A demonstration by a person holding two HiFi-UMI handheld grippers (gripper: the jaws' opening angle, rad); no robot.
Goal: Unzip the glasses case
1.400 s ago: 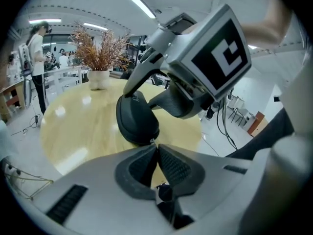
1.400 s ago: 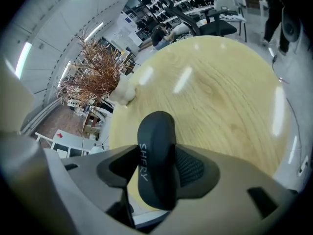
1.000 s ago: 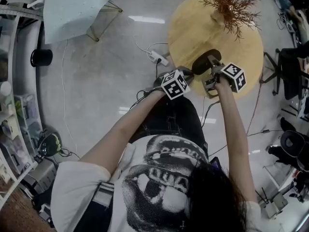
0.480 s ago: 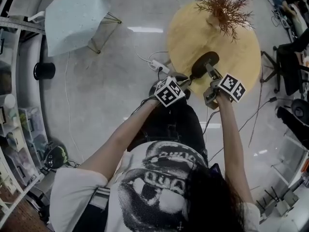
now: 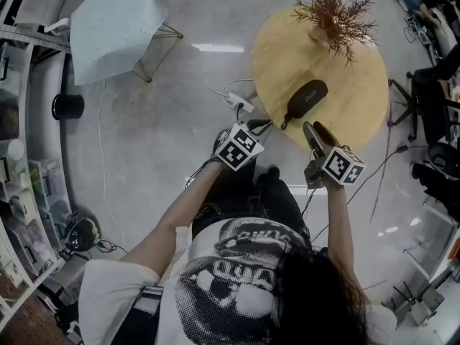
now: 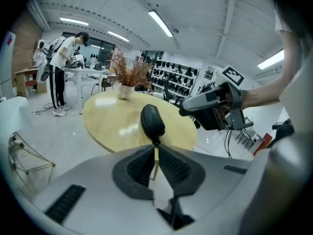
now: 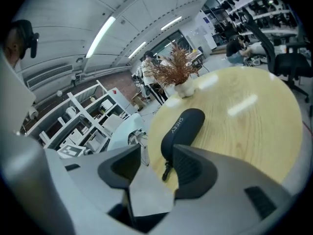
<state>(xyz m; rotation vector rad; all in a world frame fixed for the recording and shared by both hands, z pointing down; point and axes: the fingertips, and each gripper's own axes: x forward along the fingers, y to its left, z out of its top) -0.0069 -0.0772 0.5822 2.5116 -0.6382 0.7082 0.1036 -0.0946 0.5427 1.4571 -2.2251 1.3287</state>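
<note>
**Glasses case on the table, clear of both grippers**

Head view: the black glasses case [image 5: 305,98] lies on the round wooden table [image 5: 359,85], with its zip pull toward the person. The left gripper [image 5: 260,126] and right gripper [image 5: 314,131] hang at the table's near edge, apart from the case.

Left gripper view: the jaws are clenched on nothing, and the case [image 6: 152,121] lies ahead, beyond the tips.

Right gripper view: the jaws stand apart and are closing with nothing pressed between them. The case [image 7: 183,129] lies just ahead.

Glasses case [image 5: 307,95] on round table [image 5: 356,85], potted plant [image 5: 332,9] behind it.
</note>
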